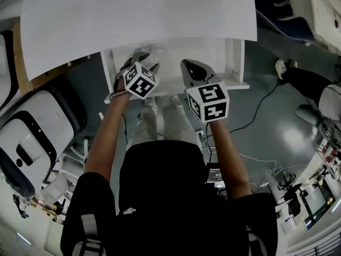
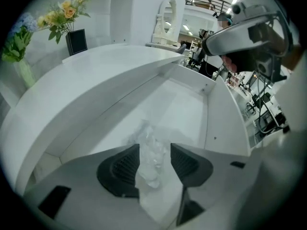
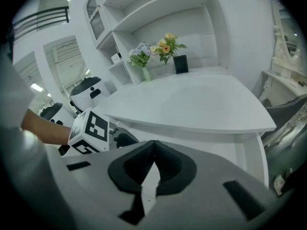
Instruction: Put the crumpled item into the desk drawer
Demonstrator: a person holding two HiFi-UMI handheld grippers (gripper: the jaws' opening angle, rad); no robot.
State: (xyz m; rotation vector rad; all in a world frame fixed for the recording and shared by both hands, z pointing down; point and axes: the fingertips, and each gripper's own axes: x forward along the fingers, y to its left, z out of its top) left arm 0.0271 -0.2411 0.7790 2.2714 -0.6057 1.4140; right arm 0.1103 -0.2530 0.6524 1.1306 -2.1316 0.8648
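The crumpled item (image 2: 151, 150), a wad of clear plastic, lies on the floor of the open white desk drawer (image 2: 189, 109). My left gripper (image 2: 154, 159) points steeply down into the drawer, open, with a jaw on either side of the wad. The wad leans against the left pad and a gap shows on the right. In the head view, the left gripper (image 1: 143, 57) and the wad (image 1: 155, 52) are in the drawer's (image 1: 234, 63) left part. My right gripper (image 1: 193, 68) hangs over the drawer's middle, and its jaws (image 3: 153, 145) are shut on nothing.
The white desk top (image 1: 138, 15) overhangs the drawer's back. Flower vases (image 3: 144, 56) and a black frame (image 3: 181, 63) stand at the desk's far end. A white machine (image 1: 26, 137) stands to my left. Cables (image 1: 261, 111) and a person's shoe (image 1: 279, 65) are on the floor to the right.
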